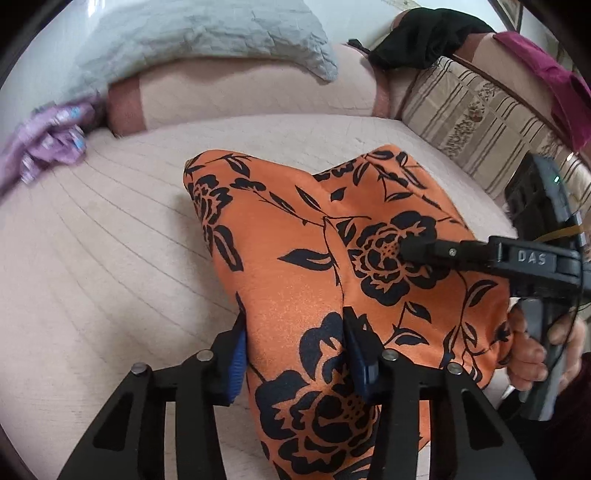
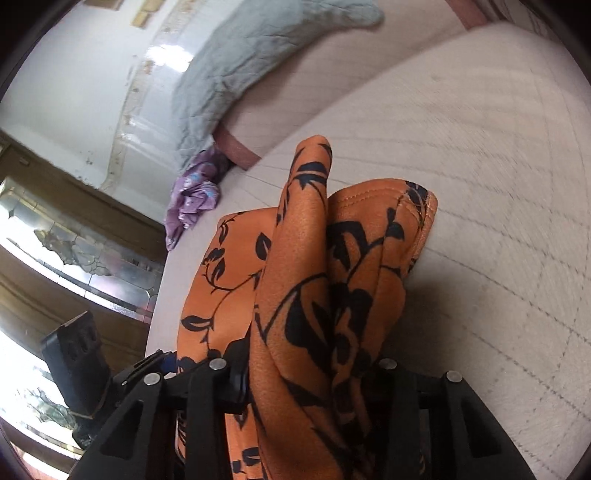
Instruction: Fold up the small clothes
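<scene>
Orange black-flowered garment [image 1: 295, 266] bunched, clamped in left gripper [image 1: 295, 354] and right gripper [image 2: 314, 376]

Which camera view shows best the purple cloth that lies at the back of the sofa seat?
The right wrist view. There the purple cloth is sharp and whole, bunched on the seat below the grey blanket. In the left wrist view the purple cloth sits at the far left edge, blurred and stretched.

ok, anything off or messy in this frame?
Only clutter: a purple garment lies crumpled at the cushion's far-left edge, and a black one is slung over the backrest. The orange floral garment is bunched, undamaged.
</scene>
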`<state>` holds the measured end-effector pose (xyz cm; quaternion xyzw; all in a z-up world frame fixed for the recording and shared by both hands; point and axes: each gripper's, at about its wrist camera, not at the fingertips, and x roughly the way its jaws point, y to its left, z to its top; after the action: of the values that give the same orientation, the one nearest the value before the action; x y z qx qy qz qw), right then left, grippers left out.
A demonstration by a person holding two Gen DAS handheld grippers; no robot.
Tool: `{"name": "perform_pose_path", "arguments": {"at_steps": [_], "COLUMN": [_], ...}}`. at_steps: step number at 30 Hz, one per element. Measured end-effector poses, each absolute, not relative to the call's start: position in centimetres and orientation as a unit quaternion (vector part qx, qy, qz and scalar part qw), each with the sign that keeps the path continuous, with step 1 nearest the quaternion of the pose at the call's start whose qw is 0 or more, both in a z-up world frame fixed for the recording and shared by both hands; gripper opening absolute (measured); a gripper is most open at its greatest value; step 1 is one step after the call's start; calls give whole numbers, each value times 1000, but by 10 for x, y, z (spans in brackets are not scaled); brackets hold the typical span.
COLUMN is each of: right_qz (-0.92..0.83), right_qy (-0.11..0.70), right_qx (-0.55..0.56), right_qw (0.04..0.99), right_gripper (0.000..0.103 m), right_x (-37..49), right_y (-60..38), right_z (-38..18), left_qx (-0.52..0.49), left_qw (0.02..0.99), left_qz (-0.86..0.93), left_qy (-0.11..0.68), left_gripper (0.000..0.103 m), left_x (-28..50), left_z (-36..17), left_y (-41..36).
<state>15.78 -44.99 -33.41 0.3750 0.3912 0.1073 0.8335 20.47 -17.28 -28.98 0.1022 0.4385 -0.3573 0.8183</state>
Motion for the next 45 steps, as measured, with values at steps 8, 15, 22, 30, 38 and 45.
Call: {"name": "perform_pose_path", "arguments": {"at_steps": [8,15,22,30,38,45], "right_qz": [148,174,181,91,53,96], "right_qy": [377,373,384,479,386,400], "right_qx": [372,374,387,358,237,173], "right_qw": [835,832,819,796,890,895], "right_gripper": [42,42,42,64,64,44], "right_x": [171,176,178,196,133,121], "right_y": [-422,-401,-395,-395,-405,-377], "right_z": [-309,-293,-298,-342,-287,-284], "left_qx": [119,120,109,120,139,164], "left_qw": [859,876,873,851,898,887], "left_qz": [-305,-274,-249,-190,-100,-63], "left_qy": [394,379,405,475,404,428], "left_gripper": [48,48,49,68,70,71], "left_x": [198,197,214,239,197,195], "left_z": [-256,-244,-257,-300,-272,-306], "left_y": [-139,-110,-95,-91,-57,-47]}}
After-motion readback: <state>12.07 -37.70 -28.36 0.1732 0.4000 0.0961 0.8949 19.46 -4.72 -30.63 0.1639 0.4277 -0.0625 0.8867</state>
